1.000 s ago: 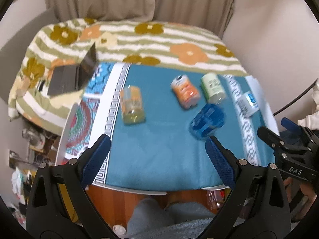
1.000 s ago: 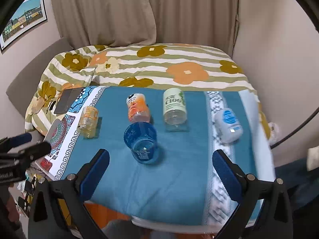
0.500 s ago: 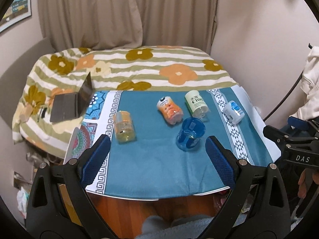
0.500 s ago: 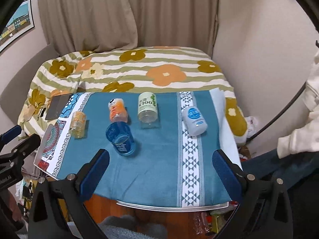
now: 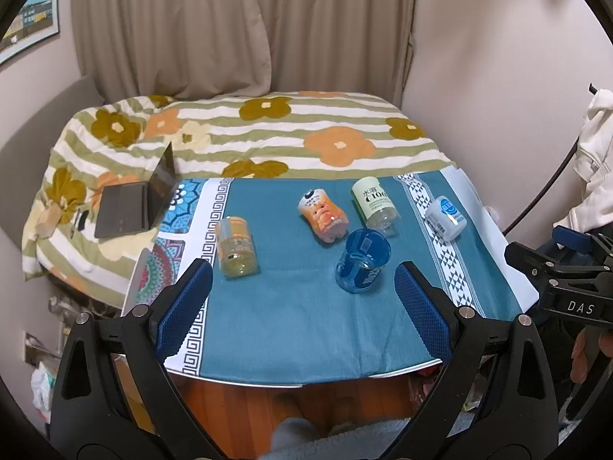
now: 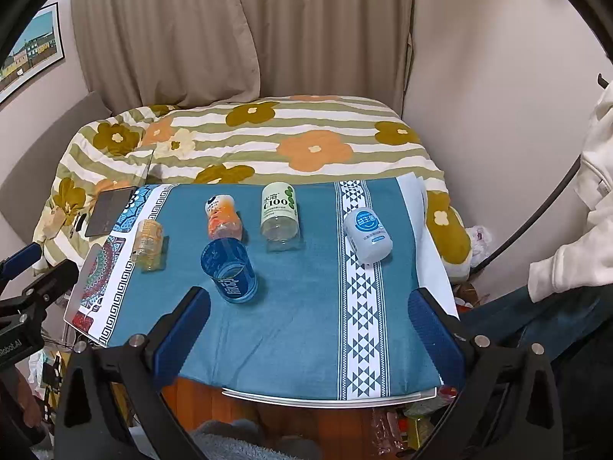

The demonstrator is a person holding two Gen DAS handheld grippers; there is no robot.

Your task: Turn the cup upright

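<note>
A blue translucent cup stands upright on the teal tablecloth, open end up; it also shows in the right wrist view. My left gripper is open and empty, held back over the table's near edge, short of the cup. My right gripper is open and empty, also over the near edge, with the cup ahead and to its left. The right gripper's body shows at the right edge of the left wrist view.
Several small bottles lie on their sides behind the cup: a yellow one, an orange one, a green-labelled one and a white one. A laptop sits on the flowered bed beyond the table.
Both grippers have drawn back and up from the table, so the cup and bottles look smaller and farther. The cup stands in the same spot.
</note>
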